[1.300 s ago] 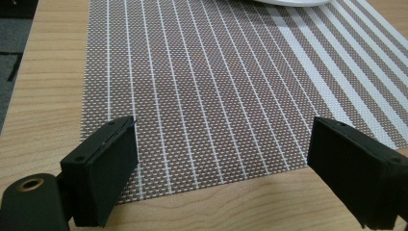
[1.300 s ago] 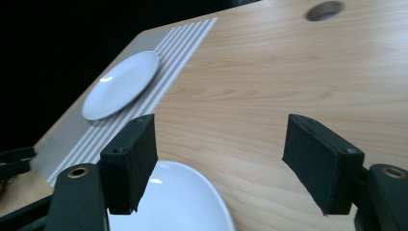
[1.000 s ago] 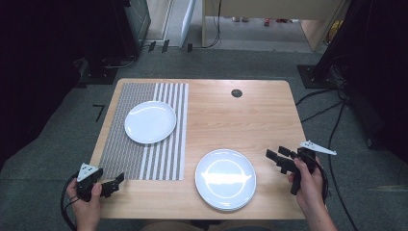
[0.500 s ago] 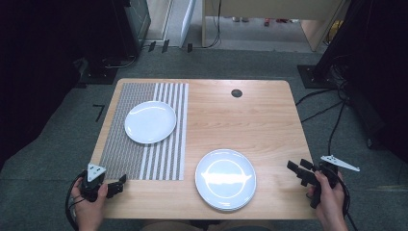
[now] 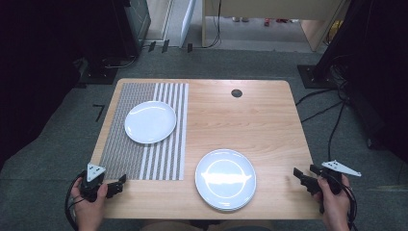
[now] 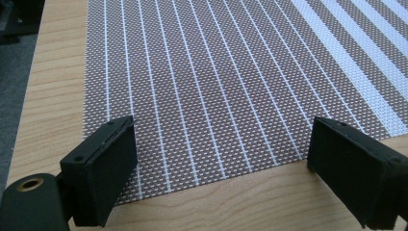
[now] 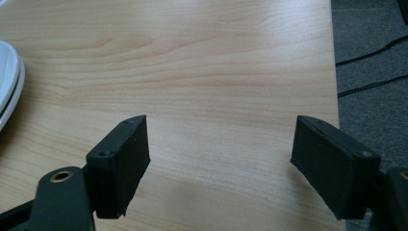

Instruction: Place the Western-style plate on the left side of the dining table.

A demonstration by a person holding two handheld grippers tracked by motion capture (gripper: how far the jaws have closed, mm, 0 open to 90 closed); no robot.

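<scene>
A single white plate [image 5: 150, 121] lies on the striped placemat [image 5: 139, 159] at the table's left. A stack of white plates [image 5: 225, 179] rests on bare wood near the front edge; its rim [image 7: 8, 94] shows at the left of the right gripper view. My left gripper [image 5: 117, 185] is open at the front left corner, its jaws wide over the placemat's near edge [image 6: 216, 144] with nothing between them. My right gripper [image 5: 304, 174] is open at the front right edge, jaws wide over bare wood [image 7: 216, 125], empty.
The wooden table [image 5: 250, 120] has a round black cable grommet [image 5: 236, 93] near its far edge. Grey carpet surrounds it, with cables [image 5: 332, 108] on the floor at the right and dark equipment behind.
My right gripper has drawn back from beside the plate stack toward the front right corner. The left gripper has shifted slightly nearer the front edge. Plates have not moved.
</scene>
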